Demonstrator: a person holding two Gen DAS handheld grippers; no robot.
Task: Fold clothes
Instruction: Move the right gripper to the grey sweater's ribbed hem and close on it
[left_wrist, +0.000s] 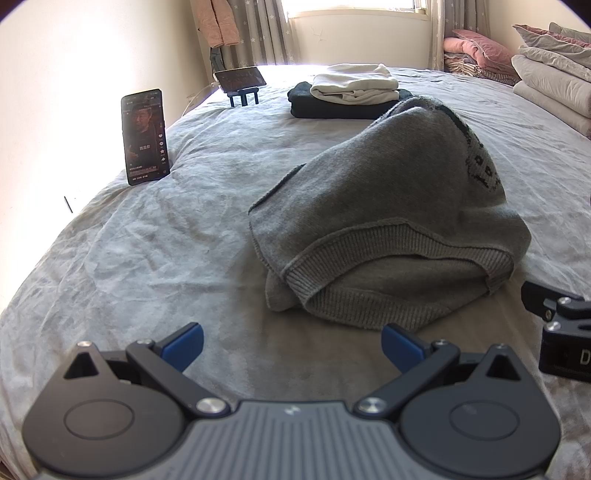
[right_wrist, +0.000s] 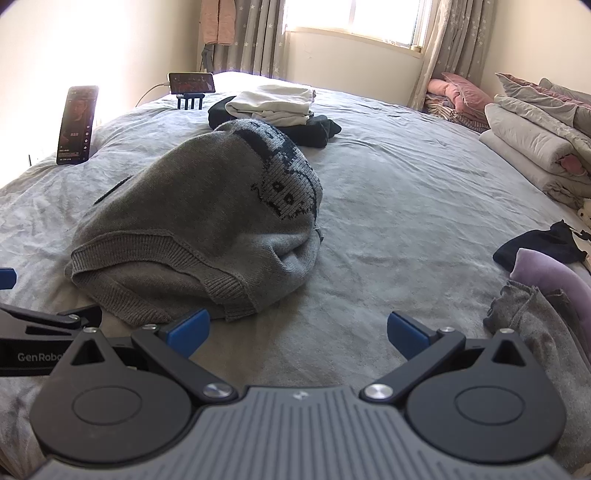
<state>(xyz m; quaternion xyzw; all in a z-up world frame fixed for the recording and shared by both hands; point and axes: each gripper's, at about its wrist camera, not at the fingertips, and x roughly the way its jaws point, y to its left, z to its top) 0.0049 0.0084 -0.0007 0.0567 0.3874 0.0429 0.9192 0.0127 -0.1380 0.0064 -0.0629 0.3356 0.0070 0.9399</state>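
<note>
Both grippers spread, empty; grey sweater (left_wrist: 388, 221) hem faces them, lengthwise away.

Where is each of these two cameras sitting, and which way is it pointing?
Left wrist: sits on the left gripper, looking forward across the bed at the grey sweater; its own open blue-tipped fingers show, plus the right gripper's edge.
Right wrist: sits on the right gripper, facing likewise; its open fingers show, with the left gripper at far left.
Shared: sweater, upright phone, folded stack, window.

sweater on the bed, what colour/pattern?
The sweater is grey knit with a dark navy-black pixel-style motif band and ribbed hem; the pattern shows best in the right wrist view.
</note>
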